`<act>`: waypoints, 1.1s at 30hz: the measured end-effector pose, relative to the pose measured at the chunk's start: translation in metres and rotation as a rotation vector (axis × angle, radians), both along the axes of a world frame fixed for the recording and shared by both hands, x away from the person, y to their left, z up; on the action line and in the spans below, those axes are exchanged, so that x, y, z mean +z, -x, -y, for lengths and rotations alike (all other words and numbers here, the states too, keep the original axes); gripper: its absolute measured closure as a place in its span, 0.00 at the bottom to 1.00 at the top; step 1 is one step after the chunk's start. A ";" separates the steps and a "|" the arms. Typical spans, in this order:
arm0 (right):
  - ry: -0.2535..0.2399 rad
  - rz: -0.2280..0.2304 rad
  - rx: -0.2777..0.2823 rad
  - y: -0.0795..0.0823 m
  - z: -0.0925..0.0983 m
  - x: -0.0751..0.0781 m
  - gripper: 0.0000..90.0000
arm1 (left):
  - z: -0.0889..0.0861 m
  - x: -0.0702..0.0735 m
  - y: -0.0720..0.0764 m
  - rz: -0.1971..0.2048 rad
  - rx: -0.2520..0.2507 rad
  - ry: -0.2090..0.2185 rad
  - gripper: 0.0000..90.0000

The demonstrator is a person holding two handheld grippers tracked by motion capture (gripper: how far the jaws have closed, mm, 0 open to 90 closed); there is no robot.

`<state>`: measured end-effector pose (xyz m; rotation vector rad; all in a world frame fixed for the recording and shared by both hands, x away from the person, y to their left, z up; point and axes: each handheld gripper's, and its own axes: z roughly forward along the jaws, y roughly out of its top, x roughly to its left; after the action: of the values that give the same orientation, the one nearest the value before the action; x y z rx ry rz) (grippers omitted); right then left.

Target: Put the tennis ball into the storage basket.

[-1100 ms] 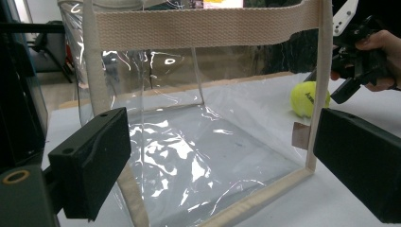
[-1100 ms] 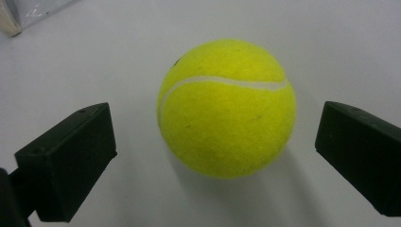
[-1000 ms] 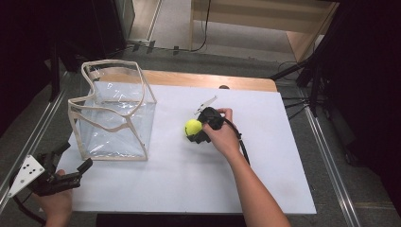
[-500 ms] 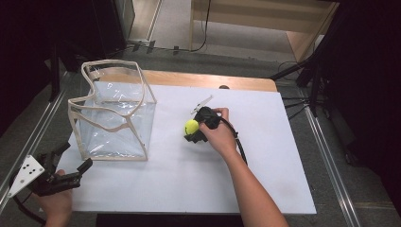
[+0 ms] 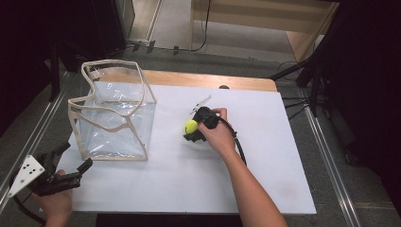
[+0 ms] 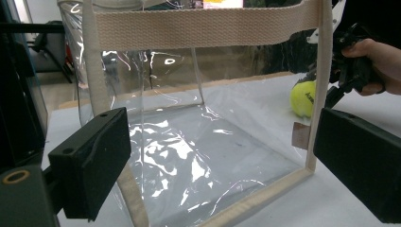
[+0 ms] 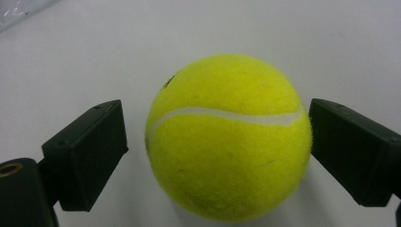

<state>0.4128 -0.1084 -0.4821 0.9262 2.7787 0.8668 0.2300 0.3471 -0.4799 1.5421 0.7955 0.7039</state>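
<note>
The right gripper stands open around the tennis ball near the middle of the worktop; one jaw perhaps touches it. The left gripper, also open, waits at the near left corner, facing the clear bag.

- Ball: fuzzy yellow felt, matt, with a smooth white seam.
- Bag: clear glossy plastic film, creased and full of glare, edged with woven beige cloth webbing.
- Fingers: black matt plastic, smooth, with a brass-coloured insert at one base.
- Desk: smooth matt white top; beyond the bag a strip of bare wood.
- Plate on the left gripper: flat, pale grey, matt.
</note>
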 end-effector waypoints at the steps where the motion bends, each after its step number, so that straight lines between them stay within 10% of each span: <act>1: 0.004 0.001 -0.004 0.000 0.000 0.000 0.06 | 0.000 0.000 0.000 0.000 -0.001 0.000 0.06; 33: 0.033 0.002 0.001 -0.003 -0.004 -0.005 0.26 | 0.000 0.000 0.000 -0.002 -0.003 0.002 0.06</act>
<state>0.4155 -0.1043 -0.4872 0.9188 2.7829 0.8189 0.2303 0.3476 -0.4799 1.5421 0.7945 0.6991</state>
